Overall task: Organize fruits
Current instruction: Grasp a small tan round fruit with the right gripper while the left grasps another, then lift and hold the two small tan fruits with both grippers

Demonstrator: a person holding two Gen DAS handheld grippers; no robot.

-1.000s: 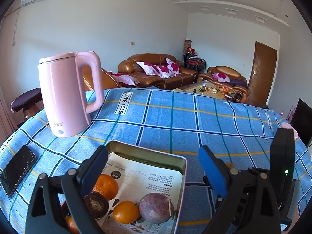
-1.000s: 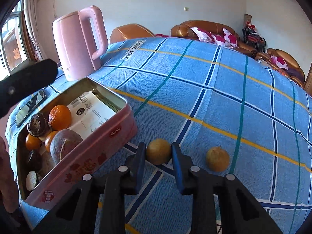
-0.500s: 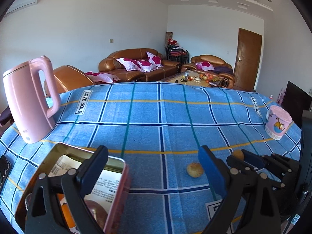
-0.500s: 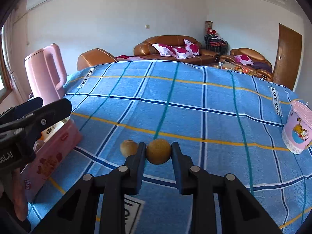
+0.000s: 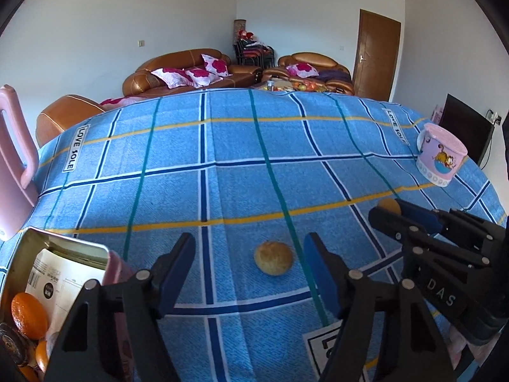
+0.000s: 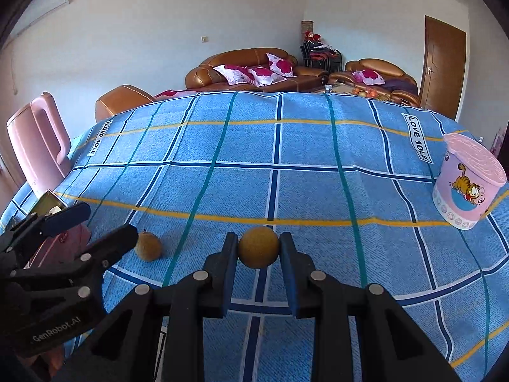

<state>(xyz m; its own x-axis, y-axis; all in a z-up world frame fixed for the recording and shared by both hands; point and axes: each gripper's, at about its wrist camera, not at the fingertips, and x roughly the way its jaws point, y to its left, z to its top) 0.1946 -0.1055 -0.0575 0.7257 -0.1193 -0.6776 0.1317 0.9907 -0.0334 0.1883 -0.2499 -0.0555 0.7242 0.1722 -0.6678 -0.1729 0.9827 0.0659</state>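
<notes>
Left gripper [image 5: 249, 261]: swung away from the tin [image 5: 68, 248], jaws closing around, not yet touching, the loose fruit [image 5: 273, 258] on the tablecloth [image 5: 222, 191]. Right gripper [image 6: 259, 250]: clamped on a round yellow fruit [image 6: 258, 247], carried clear of the tin. Both fruits await boxing.

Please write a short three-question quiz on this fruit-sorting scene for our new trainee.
1. True or false: the right tool is shut on a round yellow-brown fruit.
2. Where is the other loose fruit? A) inside the tin B) on the blue checked cloth ahead of the left tool C) beside the cartoon container
3. Fill in: the tall thing at the cloth's far left is a pink ____.

Key
1. True.
2. B; the left tool's jaws are closing, with nothing pressed between them.
3. Kettle.
</notes>
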